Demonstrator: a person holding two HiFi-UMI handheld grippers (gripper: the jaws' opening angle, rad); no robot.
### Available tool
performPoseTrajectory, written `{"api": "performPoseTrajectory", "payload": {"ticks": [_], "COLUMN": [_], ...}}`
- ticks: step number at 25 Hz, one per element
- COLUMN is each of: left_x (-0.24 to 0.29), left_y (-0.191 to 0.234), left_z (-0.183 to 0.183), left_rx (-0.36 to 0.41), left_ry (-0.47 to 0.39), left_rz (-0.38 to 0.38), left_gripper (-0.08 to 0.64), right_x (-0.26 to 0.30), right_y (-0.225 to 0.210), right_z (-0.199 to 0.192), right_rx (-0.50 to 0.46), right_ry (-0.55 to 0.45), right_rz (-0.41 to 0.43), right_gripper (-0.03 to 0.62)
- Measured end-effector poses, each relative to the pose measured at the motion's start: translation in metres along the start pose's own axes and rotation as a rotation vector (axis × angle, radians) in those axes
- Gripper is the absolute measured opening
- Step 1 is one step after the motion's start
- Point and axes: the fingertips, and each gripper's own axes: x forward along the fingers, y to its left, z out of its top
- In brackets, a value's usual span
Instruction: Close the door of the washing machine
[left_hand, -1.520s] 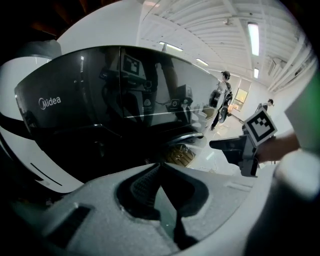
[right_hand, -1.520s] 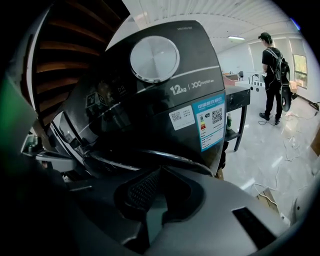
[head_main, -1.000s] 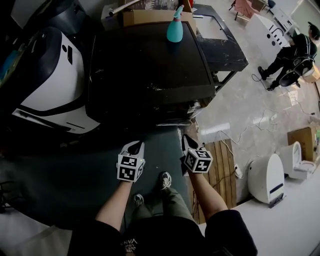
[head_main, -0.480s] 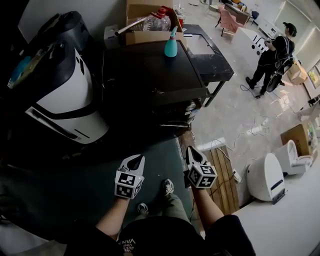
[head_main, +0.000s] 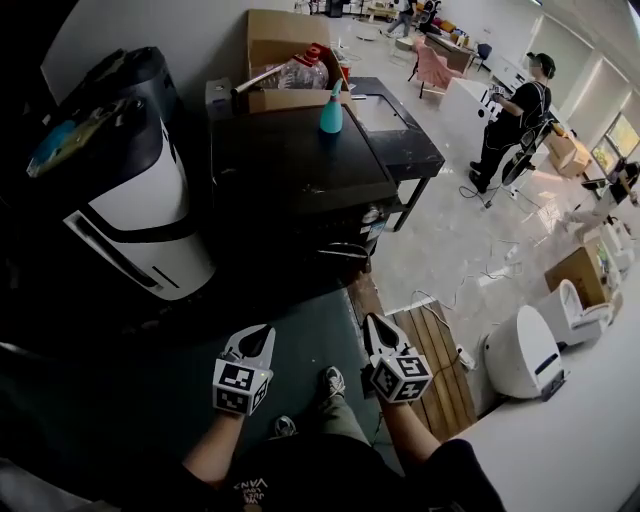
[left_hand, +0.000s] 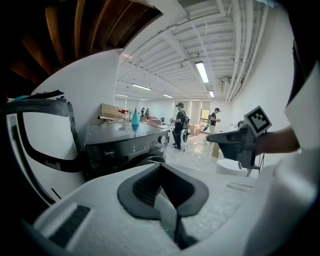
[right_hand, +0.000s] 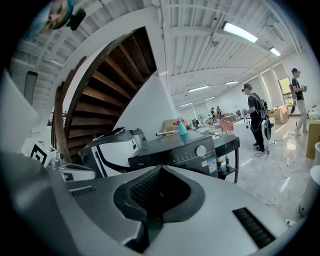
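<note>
The dark grey washing machine (head_main: 290, 165) stands ahead of me, its control panel and knob (right_hand: 201, 150) facing me. A chrome edge of its round door (head_main: 345, 248) shows low on the front. In the gripper views my own jaws hide most of the door, so I cannot tell how it stands. My left gripper (head_main: 263, 329) and right gripper (head_main: 371, 321) hover side by side over the green mat, well short of the machine. Both are shut and empty. The right gripper (left_hand: 240, 142) shows in the left gripper view too.
A teal spray bottle (head_main: 331, 115) and a cardboard box (head_main: 285, 60) sit at the machine's back. A white-and-black appliance (head_main: 130, 200) stands left, a black table (head_main: 400, 130) right. A wooden pallet (head_main: 435, 360) and white device (head_main: 525, 355) lie right. A person (head_main: 515, 115) stands far off.
Both grippers have drawn back from the washing machine and lifted, still shut. The head view has tipped up, showing more of the room.
</note>
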Motion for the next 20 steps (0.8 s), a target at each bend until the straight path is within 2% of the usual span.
{"api": "performPoseTrajectory", "payload": {"ticks": [7, 11, 20], "left_x": [-0.047, -0.071, -0.107], "left_y": [-0.006, -0.013, -0.036], "left_z": [-0.002, -0.001, -0.003], "left_rx": [0.004, 0.030, 0.064], "left_ry": [-0.051, -0.088, -0.134], "left_rz": [-0.006, -0.027, -0.099], "left_gripper": [0.011, 0.011, 0.011], "right_x": [-0.046, -0.069, -0.113], "right_y": [0.050, 0.073, 0.093], "right_z": [0.004, 0.008, 0.007], "right_rx": [-0.075, -0.108, -0.119], "right_ry": [-0.026, -0.058, -0.100], "right_rz": [0.030, 0.029, 0.017], "right_gripper": [-0.002, -0.002, -0.002]}}
